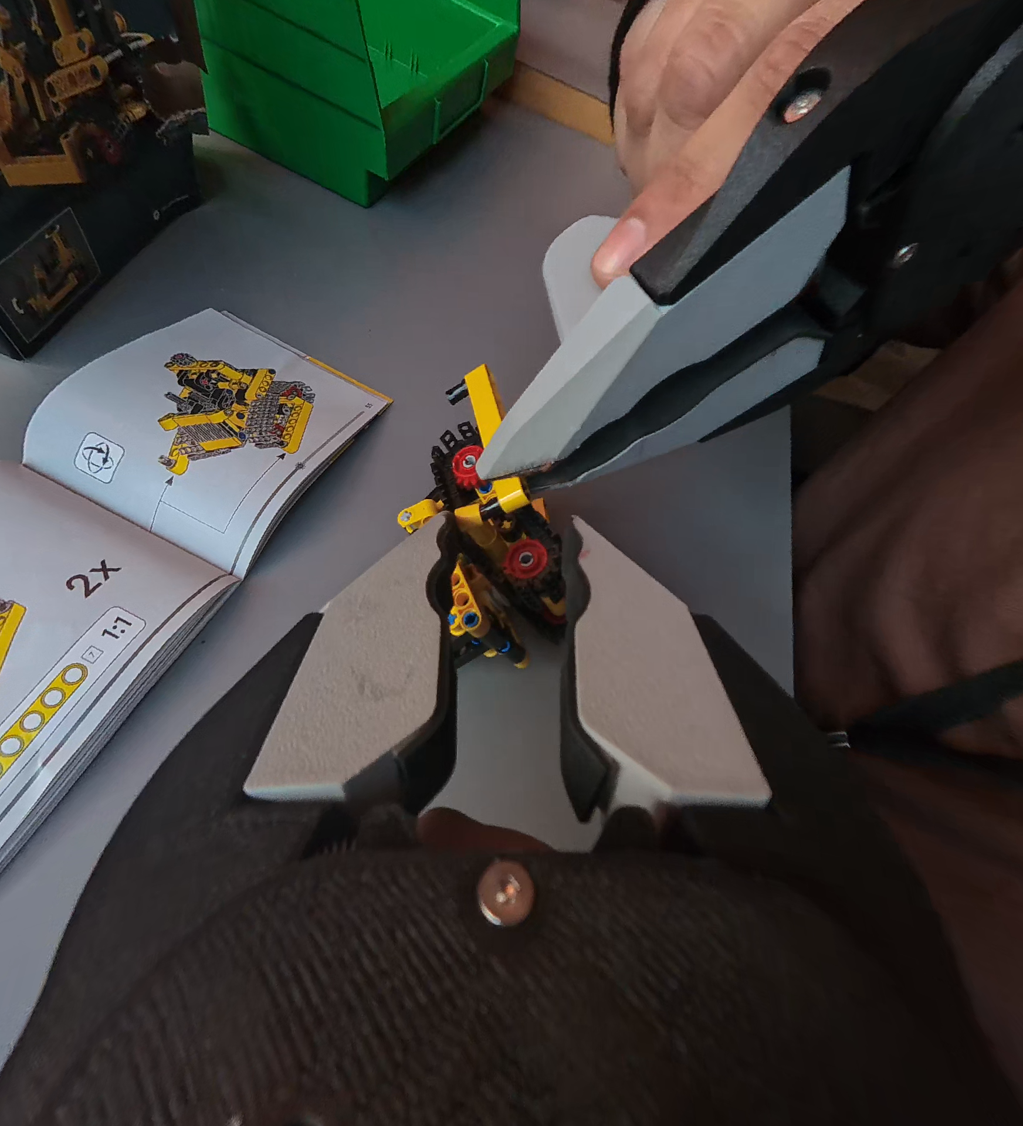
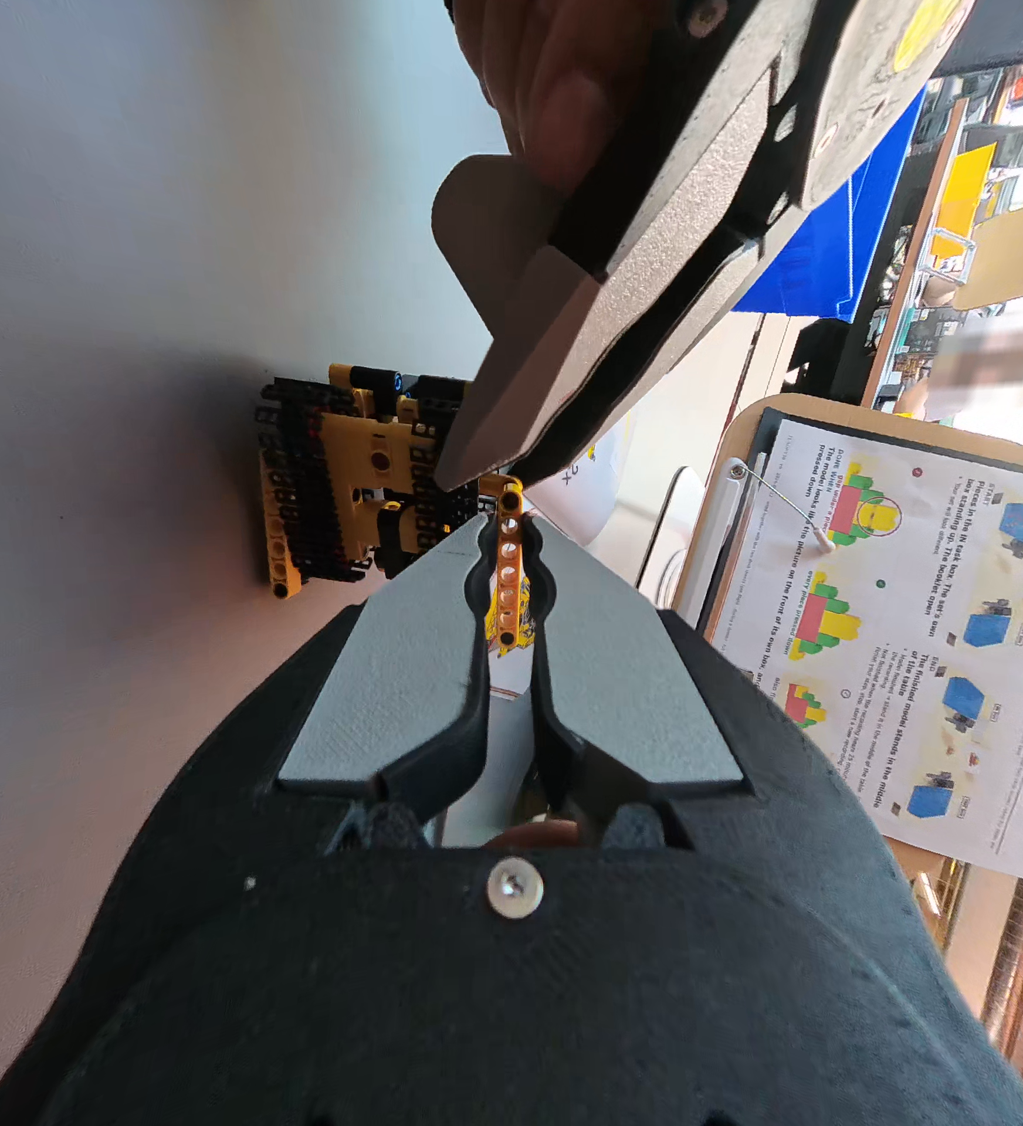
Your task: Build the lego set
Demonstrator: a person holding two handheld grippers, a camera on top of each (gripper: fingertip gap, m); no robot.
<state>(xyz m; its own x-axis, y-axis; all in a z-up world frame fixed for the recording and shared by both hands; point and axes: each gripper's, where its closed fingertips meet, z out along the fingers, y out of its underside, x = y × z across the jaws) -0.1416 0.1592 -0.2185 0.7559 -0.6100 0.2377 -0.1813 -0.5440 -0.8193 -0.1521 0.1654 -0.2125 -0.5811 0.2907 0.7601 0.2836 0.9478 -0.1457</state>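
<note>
The open instruction booklet (image 1: 131, 548) lies on the counter (image 1: 326, 262), left of the work. The half-built yellow-and-black tracked model (image 1: 497, 573) is clamped upright in the left gripper (image 1: 506, 536). A yellow holed beam (image 2: 508, 573) is pinched in the right gripper (image 2: 508, 518) and held against the model's top. Beam attachment is judged in hand; hole-to-pin alignment and a firm press are called for.

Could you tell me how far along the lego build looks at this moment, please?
Much is done: the tracked yellow-and-black model has treads and red gears fitted. In hand: the left gripper clamps the model, while the right gripper holds a yellow holed beam against its side. Left: seating that beam, plus any later steps in the open instruction booklet.
</note>
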